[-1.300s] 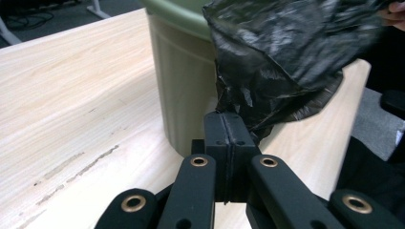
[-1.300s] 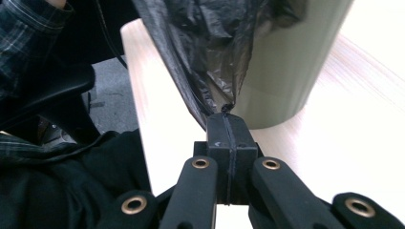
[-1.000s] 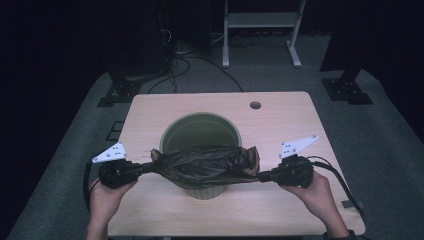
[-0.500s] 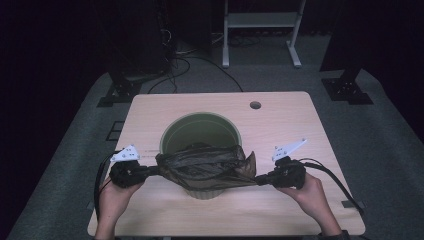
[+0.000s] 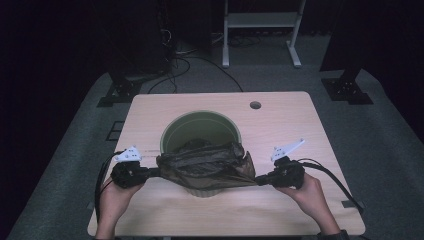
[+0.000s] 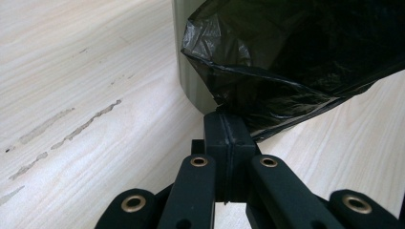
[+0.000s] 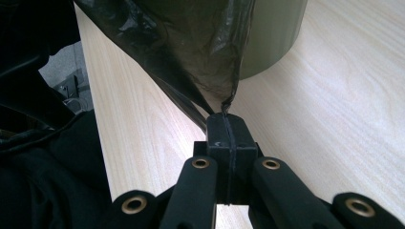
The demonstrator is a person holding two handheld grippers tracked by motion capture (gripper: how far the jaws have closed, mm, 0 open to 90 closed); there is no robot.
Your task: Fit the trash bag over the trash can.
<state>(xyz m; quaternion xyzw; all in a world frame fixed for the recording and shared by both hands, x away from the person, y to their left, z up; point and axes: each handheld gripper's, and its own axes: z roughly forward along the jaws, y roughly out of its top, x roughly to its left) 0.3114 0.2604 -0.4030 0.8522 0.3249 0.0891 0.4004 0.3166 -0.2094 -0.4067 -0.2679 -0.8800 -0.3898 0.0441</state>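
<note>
A: Dark room, grey carpet, pale wood table [image 5: 280,125] mid frame, a white stand [image 5: 260,30] at top centre w/ cables on the floor beside it. What's on the table?

B: Green bin [image 5: 200,131], centre of the high view, just below middle. A black bin bag [image 5: 205,167] is stretched across its near rim, lower centre.

A: Who's got the bag?

B: Both. Left gripper [image 5: 150,173] at lower left has its jaws pressed tight together on the bag's left edge; in the left gripper view the film [image 6: 286,62] runs straight into the closed pads [image 6: 229,138]. Right gripper [image 5: 260,180] at lower right, same thing: jaws fully closed, pinching a gathered corner of the bag [image 7: 191,52] at the pads [image 7: 228,133].

A: So how far along?

B: Bag's picked up, spread btwn the two hands and brought to the bin. That part looks done. Its middle seems to sag into the bin mouth, but the high view is dim there, so can't say how deep it sits.

A: And left to do?

B: Prob. the lining itself. The far rim [image 5: 200,116] is bare green, no film over it. The bag's mouth doesn't look opened up yet, more a flat band across the front. I'd judge: open it, drop it in, fold the edge over the rim all round.

A: Early-mid, then.

B: Abt that, yes.
</note>
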